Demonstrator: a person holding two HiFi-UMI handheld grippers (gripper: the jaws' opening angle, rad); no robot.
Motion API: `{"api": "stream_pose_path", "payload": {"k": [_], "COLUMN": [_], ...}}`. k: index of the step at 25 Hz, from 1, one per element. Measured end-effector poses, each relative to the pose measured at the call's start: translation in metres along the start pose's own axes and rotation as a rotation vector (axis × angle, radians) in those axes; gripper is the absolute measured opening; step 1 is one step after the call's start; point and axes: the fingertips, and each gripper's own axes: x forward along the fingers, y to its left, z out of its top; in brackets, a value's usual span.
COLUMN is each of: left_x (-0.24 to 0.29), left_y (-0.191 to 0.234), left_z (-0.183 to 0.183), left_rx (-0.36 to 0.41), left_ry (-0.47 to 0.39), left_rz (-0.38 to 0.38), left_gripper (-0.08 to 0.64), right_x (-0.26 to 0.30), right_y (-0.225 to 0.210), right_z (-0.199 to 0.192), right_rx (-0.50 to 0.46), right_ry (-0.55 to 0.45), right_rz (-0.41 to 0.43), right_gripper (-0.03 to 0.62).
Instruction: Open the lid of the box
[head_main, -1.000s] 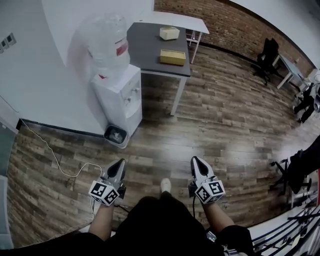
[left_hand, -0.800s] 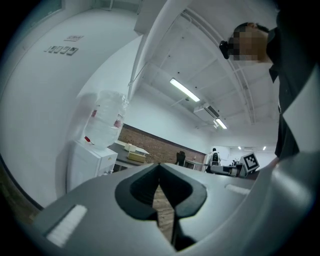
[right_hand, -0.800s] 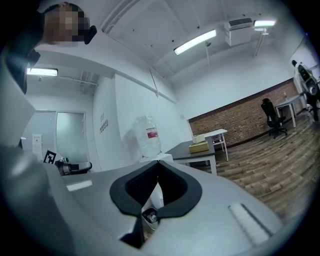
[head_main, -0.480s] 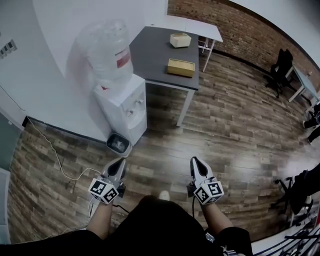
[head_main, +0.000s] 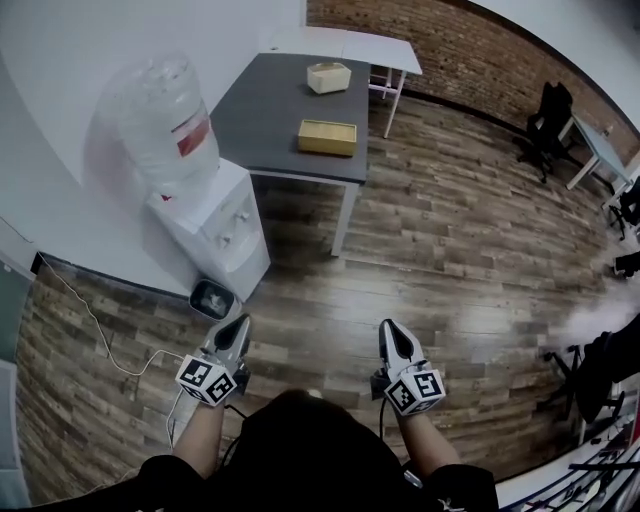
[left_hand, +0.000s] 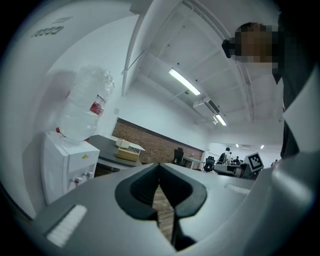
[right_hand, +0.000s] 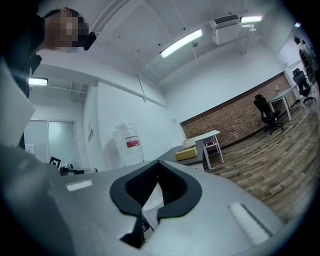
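Wood-plank floor (head_main: 450, 230); grey table (head_main: 270, 120); rectangular yellow box (head_main: 327, 137).

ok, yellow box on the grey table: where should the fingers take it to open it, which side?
Likely the top's near long edge, from the table's front. The yellow box lies flat and low, long side along the grey table's front edge, bare tabletop around it. Hinge or lip too small to tell.

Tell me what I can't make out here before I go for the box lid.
Flat yellow box on the dark grey table: lid seam and hinge side too small, every view.
Cream box beyond it: open or closed, too small, head view.
Wooden floor underfoot: hidden by the person's body, head view.
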Motion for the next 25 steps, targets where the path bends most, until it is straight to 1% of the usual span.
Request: {"api": "stream_pose_path", "payload": {"k": [3,7,10,15,19,22,25], "left_x": [0.023,0.040,0.048,0.062,0.087,0.111,0.132], "left_y": [-0.013,-0.021,-0.017,-0.002,0.009,0.013,0.026], "left_z": [0.004,0.009,0.015,0.020,0.013,0.018,0.029], "left_rx": [0.015,0.020,0.031,0.057,0.033,0.056,0.078], "left_ry": [-0.008,-0.005,-0.017,-0.027,0.004,0.005,-0.009], "left_rz": [-0.014,-0.033,-0.030,-0.027,-0.084,-0.128,-0.151], "left_gripper": [0.000,0.000,0.000,0.000,0.000,0.000,0.000], "right_x": [-0.001,-0.001,0.004,0.014,0.027,0.042,0.068], "right_y": [-0.017,-0.029,-0.034,-0.045,-0.054,-0.066,-0.071], "right_z": [0.009,0.008,0.009,0.006,0.005,0.017,0.025], "right_rx": [-0.008,0.004,-0.007,0.005,-0.019,-0.029,-0.070], "right_ry": [-0.019,-0.029,-0.025,-0.023,-0.005,-0.010,-0.011], "right_rz": [-0.007,-0.015,-0.023,-0.057,-0.096,-0.131,-0.150], "right_gripper": [0.003,0.003,0.003,0.003,0.003,0.003,0.003]}}
